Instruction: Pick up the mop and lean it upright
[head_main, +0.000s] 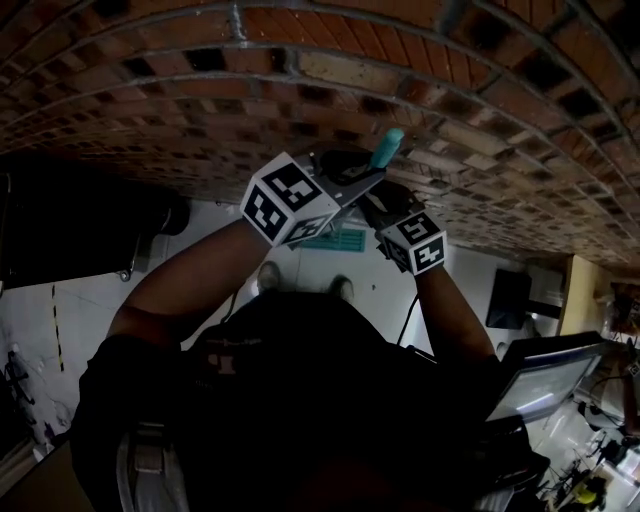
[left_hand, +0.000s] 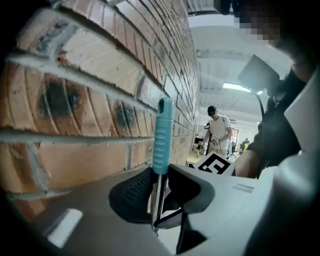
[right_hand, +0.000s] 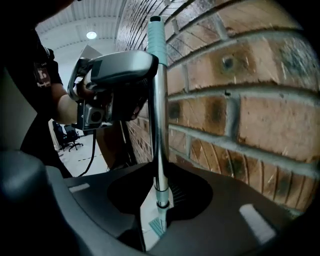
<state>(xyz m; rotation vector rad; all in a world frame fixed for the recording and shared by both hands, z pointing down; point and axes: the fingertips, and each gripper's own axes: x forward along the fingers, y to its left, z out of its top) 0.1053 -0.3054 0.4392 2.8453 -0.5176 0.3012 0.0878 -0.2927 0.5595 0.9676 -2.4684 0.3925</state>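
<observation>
Gripping the mop (right_hand: 160, 125) with both tongs, neither spread: left tongs (left_hand: 159, 194) pinching the metal pole (left_hand: 156, 205) just under the teal grip (left_hand: 163, 135), right tongs (right_hand: 161, 199) pinching the same pole lower down, pads pressed on it from 3 and 9 o'clock. In the head view, both raised in front of the brick wall (head_main: 480, 110), with the grip poking out toward 1 o'clock above them and the mop head (head_main: 336, 240) far below at 6 o'clock, near the foot of the wall, on the floor (head_main: 215, 225) or just over it; impossible to tell which. Pick-up judged as done: handle end lifted and pole standing almost upright, just beside the bricks. Left to do, by judgement: tip the top against the wall, check for a steady rest, then loosen both tongs. Contact between grip and wall not clear from any view.
</observation>
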